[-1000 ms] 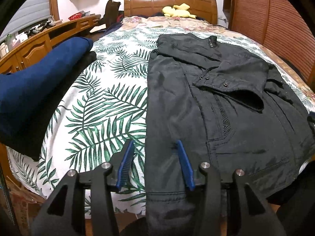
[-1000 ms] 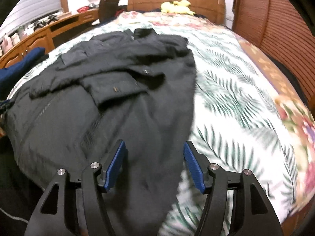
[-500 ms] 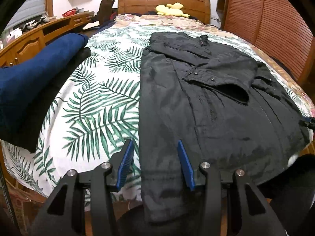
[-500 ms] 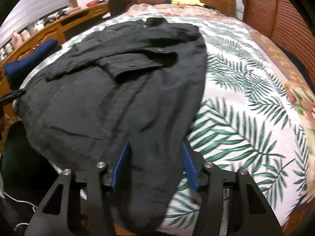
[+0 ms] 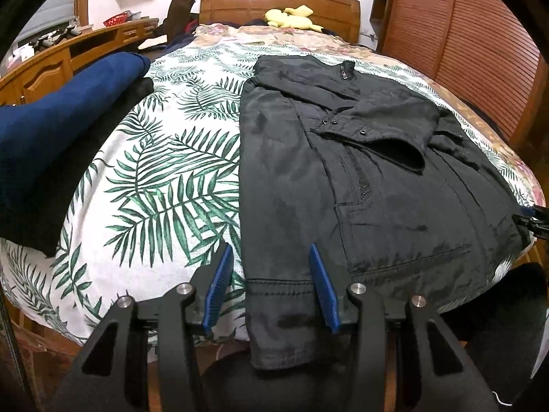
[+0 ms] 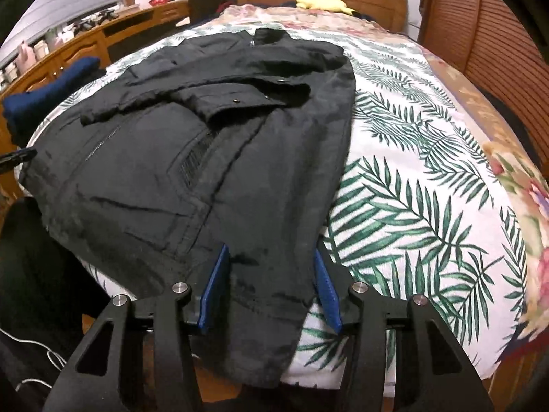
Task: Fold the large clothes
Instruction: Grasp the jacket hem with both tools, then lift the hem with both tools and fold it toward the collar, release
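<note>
While both fingers stand spread over jacket hem | left view: blue bundle | right view: floral quilt

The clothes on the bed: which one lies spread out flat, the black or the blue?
The black jacket. It lies flat with its hem at the near bed edge; the blue garment sits bunched in a heap beside it.

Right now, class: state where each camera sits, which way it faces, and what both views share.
Left wrist: on the left gripper, looking down over the black jacket's left hem corner toward the headboard; its own fingers show.
Right wrist: on the right gripper, over the jacket's right hem corner, facing the same way; own fingers show.
Shared: jacket, leaf-print bedspread, yellow plush toy.
</note>
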### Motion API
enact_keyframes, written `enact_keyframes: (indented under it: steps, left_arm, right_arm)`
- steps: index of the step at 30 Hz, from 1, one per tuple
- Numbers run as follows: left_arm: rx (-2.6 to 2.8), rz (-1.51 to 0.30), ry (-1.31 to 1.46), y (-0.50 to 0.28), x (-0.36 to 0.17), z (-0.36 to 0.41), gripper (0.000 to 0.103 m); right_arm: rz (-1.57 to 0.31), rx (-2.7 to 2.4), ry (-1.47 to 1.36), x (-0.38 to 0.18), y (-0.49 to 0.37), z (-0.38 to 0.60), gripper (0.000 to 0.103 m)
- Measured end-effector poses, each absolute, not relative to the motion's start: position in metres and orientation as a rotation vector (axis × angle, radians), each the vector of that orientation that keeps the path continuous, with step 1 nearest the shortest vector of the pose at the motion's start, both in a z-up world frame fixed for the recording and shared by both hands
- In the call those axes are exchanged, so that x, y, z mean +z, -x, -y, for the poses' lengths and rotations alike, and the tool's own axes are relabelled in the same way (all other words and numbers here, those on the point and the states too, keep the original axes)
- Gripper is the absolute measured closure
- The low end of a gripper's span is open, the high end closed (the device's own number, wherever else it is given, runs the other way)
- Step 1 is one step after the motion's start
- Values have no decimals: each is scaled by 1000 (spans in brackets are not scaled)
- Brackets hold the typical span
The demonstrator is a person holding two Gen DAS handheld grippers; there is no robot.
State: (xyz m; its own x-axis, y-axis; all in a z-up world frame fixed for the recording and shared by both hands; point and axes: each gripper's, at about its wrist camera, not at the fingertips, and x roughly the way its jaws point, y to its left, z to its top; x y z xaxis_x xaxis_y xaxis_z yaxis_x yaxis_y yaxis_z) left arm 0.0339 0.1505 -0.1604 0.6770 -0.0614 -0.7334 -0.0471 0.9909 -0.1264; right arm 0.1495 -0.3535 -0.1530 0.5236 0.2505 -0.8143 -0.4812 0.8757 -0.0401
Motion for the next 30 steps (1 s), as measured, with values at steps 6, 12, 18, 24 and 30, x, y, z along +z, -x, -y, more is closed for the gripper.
enact_keyframes:
  steps: [6, 12, 18, 24, 30]
  left_arm:
    - [-31, -815, 139, -28, -160, -148, 69]
    - [-27, -785, 127, -25, -151, -147, 100]
    - [-47, -680, 49, -22, -96, -127, 101]
    - [-91, -572, -9, -23, -29, -110, 101]
    - [-153, -429, 7, -11, 37, -96, 101]
  right_arm:
    - [-916, 449, 257, -154, -150, 351, 56]
    - [-871, 488, 193, -144, -153, 358, 90]
    - [-734, 533, 56, -100, -155, 367, 94]
    - [-631, 582, -4, -41, -160, 357, 96]
    - [-512, 623, -49, 20, -146, 366, 96]
